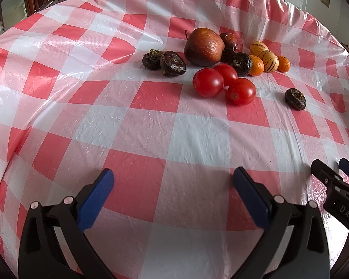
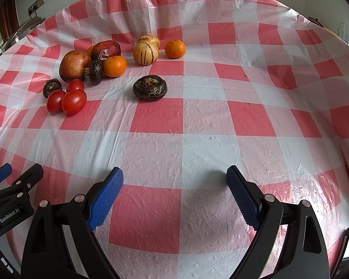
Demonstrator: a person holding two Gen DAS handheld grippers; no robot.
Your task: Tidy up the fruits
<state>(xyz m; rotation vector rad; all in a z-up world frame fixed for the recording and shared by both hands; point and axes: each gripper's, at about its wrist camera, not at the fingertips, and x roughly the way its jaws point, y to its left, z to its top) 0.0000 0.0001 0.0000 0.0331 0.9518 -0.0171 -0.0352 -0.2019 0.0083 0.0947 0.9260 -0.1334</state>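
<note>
Nearest the cameras, both left tongs (image 1: 173, 177) and right tongs (image 2: 174, 177) are held wide and empty above the checked counter (image 1: 193, 139), while beyond them the fruits (image 1: 221, 60) are clustered, one dark water chestnut (image 2: 150, 87) set apart.

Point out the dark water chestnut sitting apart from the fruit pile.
The lone water chestnut, on open cloth nearest the right gripper; the other dark ones sit against the pile.
</note>
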